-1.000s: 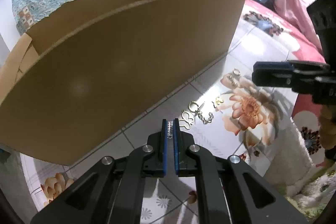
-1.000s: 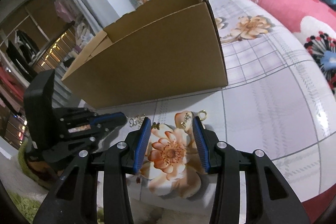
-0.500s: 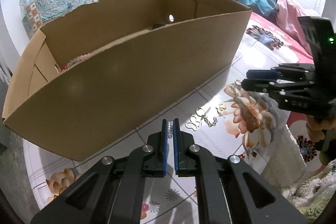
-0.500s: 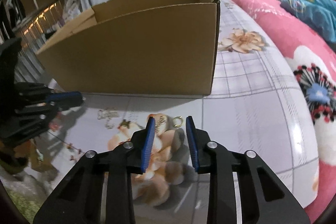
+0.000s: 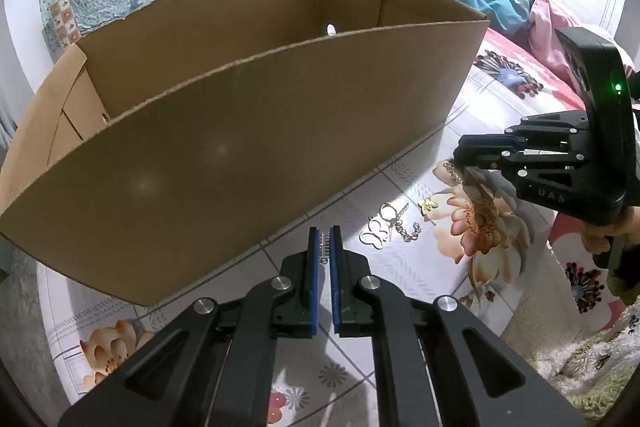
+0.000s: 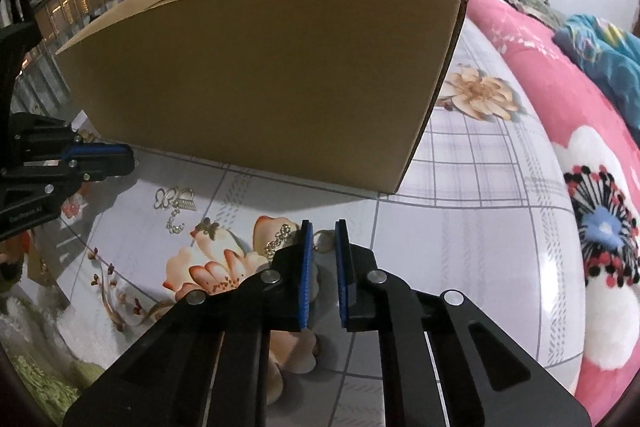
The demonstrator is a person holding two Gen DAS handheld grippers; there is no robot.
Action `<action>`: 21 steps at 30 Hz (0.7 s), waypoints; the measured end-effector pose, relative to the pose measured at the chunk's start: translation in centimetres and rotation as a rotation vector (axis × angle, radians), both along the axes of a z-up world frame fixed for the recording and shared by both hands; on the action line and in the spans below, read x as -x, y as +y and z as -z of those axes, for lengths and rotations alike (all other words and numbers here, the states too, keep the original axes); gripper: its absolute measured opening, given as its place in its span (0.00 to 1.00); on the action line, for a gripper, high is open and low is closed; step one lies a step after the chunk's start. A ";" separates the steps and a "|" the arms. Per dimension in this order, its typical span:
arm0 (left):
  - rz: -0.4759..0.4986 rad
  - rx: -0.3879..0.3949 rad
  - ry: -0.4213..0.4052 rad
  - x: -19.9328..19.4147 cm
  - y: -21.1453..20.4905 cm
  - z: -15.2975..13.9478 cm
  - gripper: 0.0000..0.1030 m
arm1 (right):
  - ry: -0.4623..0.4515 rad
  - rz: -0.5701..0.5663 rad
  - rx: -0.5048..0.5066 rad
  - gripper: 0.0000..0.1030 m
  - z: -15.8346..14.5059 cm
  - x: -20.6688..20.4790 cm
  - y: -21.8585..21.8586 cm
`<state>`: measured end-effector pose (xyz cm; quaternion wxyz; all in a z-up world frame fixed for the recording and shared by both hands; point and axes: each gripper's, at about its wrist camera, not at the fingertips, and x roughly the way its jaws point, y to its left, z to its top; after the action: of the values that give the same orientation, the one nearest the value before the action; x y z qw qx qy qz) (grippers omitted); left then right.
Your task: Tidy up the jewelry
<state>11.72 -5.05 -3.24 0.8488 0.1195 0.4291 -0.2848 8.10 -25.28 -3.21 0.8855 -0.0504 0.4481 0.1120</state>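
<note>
We see "UAS" on our right tongs, just closing around a ring. Left tongs clamp a silver chain piece; a butterfly charm lies at two o'clock.

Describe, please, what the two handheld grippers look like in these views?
Both the left gripper and right gripper are matte black, with angular cut-out linkage arms, silver pivot screws and blue ribbed pads inside the jaws. The right one's body carries white lettering and a green light.
</note>
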 end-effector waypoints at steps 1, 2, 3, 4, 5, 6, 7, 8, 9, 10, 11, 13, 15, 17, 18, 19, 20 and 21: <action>0.000 0.000 -0.001 0.0 0.0 0.0 0.04 | 0.000 0.006 -0.006 0.08 0.0 0.0 0.0; 0.000 0.000 -0.001 0.0 0.0 0.0 0.04 | -0.001 0.011 -0.009 0.07 -0.1 0.0 0.0; -0.001 0.000 -0.002 0.0 0.1 -0.1 0.04 | -0.001 0.018 -0.013 0.07 -0.2 0.1 -0.2; 0.000 0.001 -0.003 0.0 0.1 -0.2 0.04 | -0.001 0.023 -0.022 0.06 -0.3 0.1 -0.5; 0.001 0.001 -0.005 0.1 0.1 -0.2 0.04 | 0.002 0.028 -0.032 0.01 -0.4 0.1 -0.6; 0.002 0.001 -0.008 0.1 0.1 -0.3 0.04 | 0.000 0.034 -0.040 0.01 -0.5 0.2 -0.8; 0.003 0.003 -0.012 0.2 0.0 -0.4 0.04 | -0.001 0.038 -0.044 0.01 -0.6 0.3 -0.9; 0.004 0.005 -0.015 0.3 0.0 -0.6 0.04 | -0.004 0.041 -0.044 0.01 -0.8 0.4 -1.0; 0.006 0.007 -0.019 0.4 0.0 -0.8 0.04 | -0.009 0.045 -0.044 0.01 -0.9 0.5 -1.2; 0.006 0.009 -0.023 0.5 0.1 -0.9 0.04 | -0.012 0.048 -0.047 0.01 -1.0 0.6 -1.3; 0.008 0.011 -0.027 0.6 0.1 -1.0 0.04 | -0.016 0.051 -0.050 0.01 -1.2 0.7 -1.4; 0.009 0.014 -0.032 0.9 0.0 -1.2 0.04 | -0.017 0.053 -0.055 0.01 -1.2 0.9 -1.5; 0.011 0.015 -0.033 1.1 0.0 -1.2 0.04 | -0.012 0.052 -0.062 0.05 -0.9 0.9 -1.4; 0.014 0.014 -0.033 1.2 -0.1 -1.2 0.04 | -0.014 0.044 -0.062 0.07 -1.0 1.3 -1.1; 0.015 0.013 -0.033 1.3 -0.1 -1.2 0.04 | -0.013 0.038 -0.057 0.15 -1.0 1.3 -1.0; 0.016 0.015 -0.032 1.3 -0.1 -1.1 0.04 | -0.018 0.031 -0.045 0.19 -1.1 1.4 -0.8; 0.016 0.015 -0.030 1.3 -0.1 -1.1 0.04 | -0.025 0.021 -0.034 0.22 -1.1 1.4 -0.7; 0.016 0.014 -0.029 1.3 -0.1 -1.0 0.04 | -0.025 0.005 -0.021 0.22 -1.0 1.3 -0.5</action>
<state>10.43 -5.20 -2.22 0.8533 0.1212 0.4139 -0.2930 6.78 -25.75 -2.19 0.8917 -0.0413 0.4360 0.1142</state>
